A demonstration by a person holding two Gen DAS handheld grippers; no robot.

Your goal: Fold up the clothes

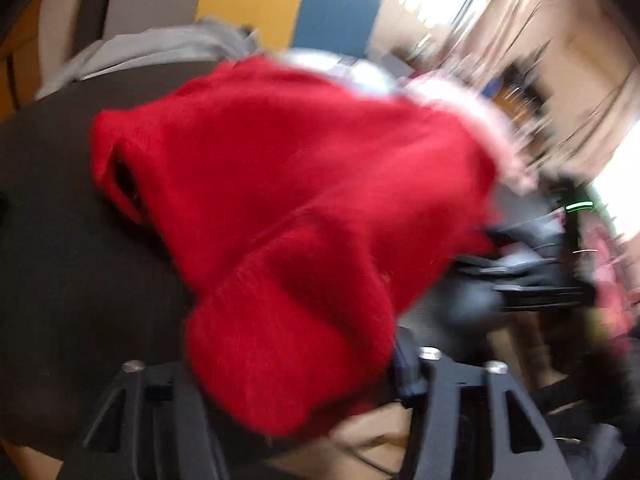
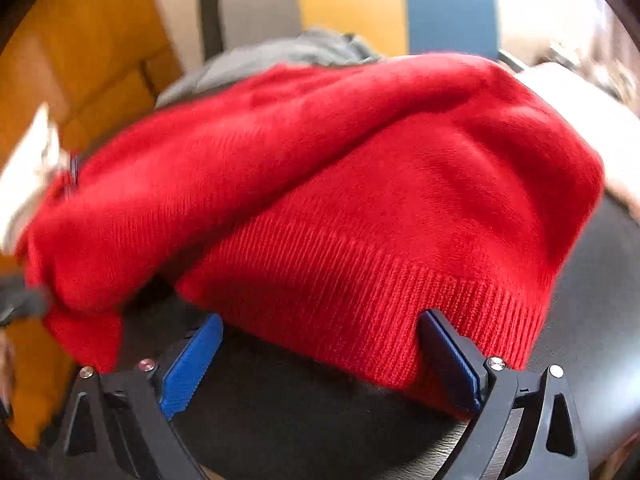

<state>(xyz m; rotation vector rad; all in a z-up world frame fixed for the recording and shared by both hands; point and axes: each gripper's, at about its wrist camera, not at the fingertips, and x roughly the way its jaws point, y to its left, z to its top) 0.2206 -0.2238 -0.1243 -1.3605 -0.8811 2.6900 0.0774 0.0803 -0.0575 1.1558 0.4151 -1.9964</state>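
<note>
A red knitted sweater (image 1: 288, 168) lies bunched on the dark table (image 1: 60, 280). The left wrist view is blurred by motion. In it a ribbed end of the sweater fills the gap between the black fingers of my left gripper (image 1: 296, 380), which is shut on it and whose fingertips are hidden by the fabric. In the right wrist view the sweater (image 2: 340, 168) shows its ribbed hem toward the camera. My right gripper (image 2: 320, 320) stands wide open at that hem. Its blue pads (image 2: 188, 360) sit on either side, and the right-hand pad touches the hem's edge.
A grey garment (image 2: 280, 56) lies behind the sweater at the table's far side. Beyond it are grey, yellow and blue chair backs (image 2: 448, 8). A pale cloth (image 2: 580, 112) lies to the right. A blurred dark object (image 1: 540, 272) is beside the sweater in the left wrist view.
</note>
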